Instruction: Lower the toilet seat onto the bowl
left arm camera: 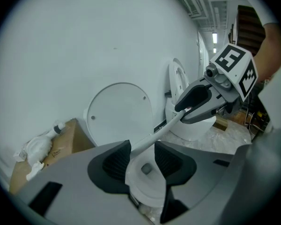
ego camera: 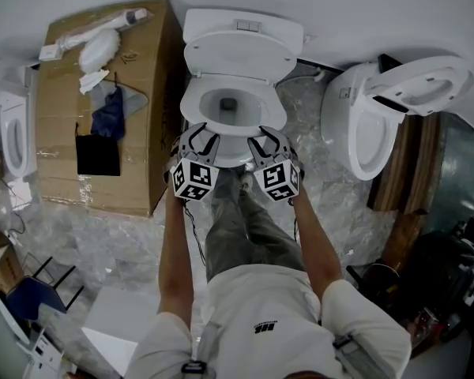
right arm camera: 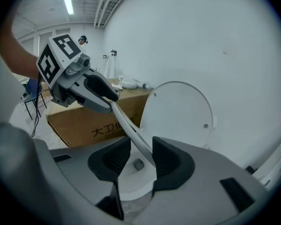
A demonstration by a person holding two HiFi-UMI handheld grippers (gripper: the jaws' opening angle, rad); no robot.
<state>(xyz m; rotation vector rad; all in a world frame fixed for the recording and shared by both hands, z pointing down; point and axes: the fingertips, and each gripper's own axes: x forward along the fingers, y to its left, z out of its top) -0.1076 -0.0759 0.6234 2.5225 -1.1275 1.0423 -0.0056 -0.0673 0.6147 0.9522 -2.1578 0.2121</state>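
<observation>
The white toilet seat (ego camera: 191,105) lies low over the bowl (ego camera: 231,101), seen edge-on in both gripper views. The lid (ego camera: 237,54) stands up against the tank. My two grippers are side by side at the seat's front edge. The thin seat rim (left arm camera: 164,128) runs between the jaws of my left gripper (left arm camera: 143,154), which stand a little apart from it, so this gripper is open. My right gripper (right arm camera: 141,149) is shut on the seat rim (right arm camera: 126,123). The left gripper (ego camera: 203,136) is at the front left and the right gripper (ego camera: 265,136) at the front right.
A large cardboard box (ego camera: 134,93) with packing scraps on top stands close to the toilet's left. A second toilet (ego camera: 371,117) with its seat raised is at the right. Crinkled plastic sheeting covers the floor. My legs stand just before the bowl.
</observation>
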